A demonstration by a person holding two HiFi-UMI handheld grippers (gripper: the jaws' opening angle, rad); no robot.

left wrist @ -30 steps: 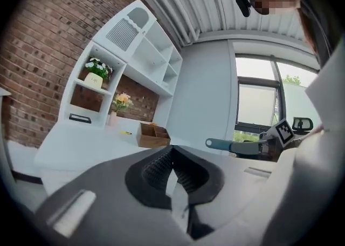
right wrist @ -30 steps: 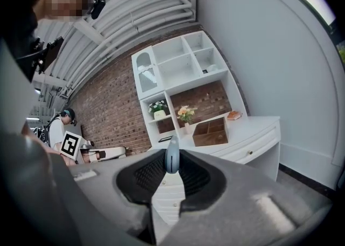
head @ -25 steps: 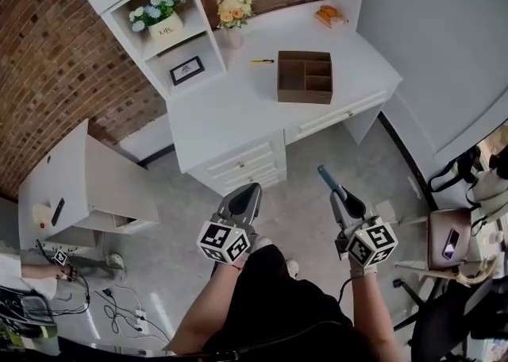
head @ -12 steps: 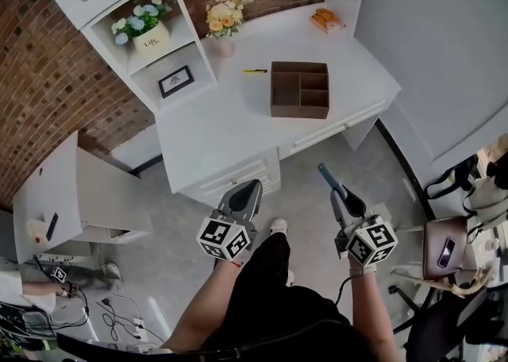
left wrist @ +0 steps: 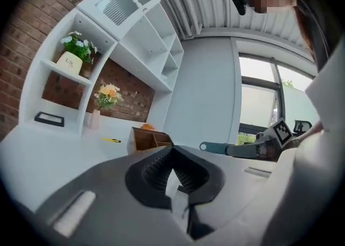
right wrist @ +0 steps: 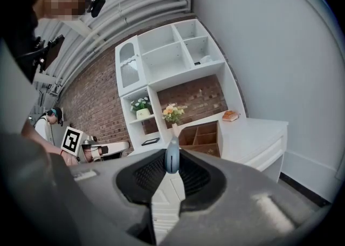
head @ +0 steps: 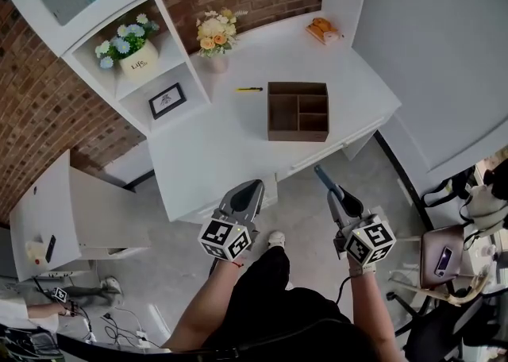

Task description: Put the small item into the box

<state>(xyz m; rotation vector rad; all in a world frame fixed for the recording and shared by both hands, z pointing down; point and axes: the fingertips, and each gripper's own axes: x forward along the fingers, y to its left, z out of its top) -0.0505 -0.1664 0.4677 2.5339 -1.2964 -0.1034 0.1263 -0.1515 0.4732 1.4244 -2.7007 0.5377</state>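
Note:
A brown wooden box (head: 298,111) with several compartments stands on the white desk (head: 222,146); it also shows as the box (left wrist: 150,139) and the box (right wrist: 202,136). A small yellow pen (head: 248,89) lies on the desk behind the box, the same pen (left wrist: 112,140) in the left gripper view. My left gripper (head: 249,187) hovers over the desk's front edge, shut and holding nothing. My right gripper (head: 319,171) is short of the desk, over the floor, also shut and holding nothing. Both are well short of the box and pen.
A vase of flowers (head: 211,33) stands at the desk's back, and an orange object (head: 321,28) lies at the far right corner. Shelves (head: 135,75) on the left hold a flower pot and a framed picture. A grey wall (head: 444,51) borders the right side.
The view has come nearer to the desk, which now lies lower and closer in the head view. Both grippers stay shut and hold the same pose before the body.

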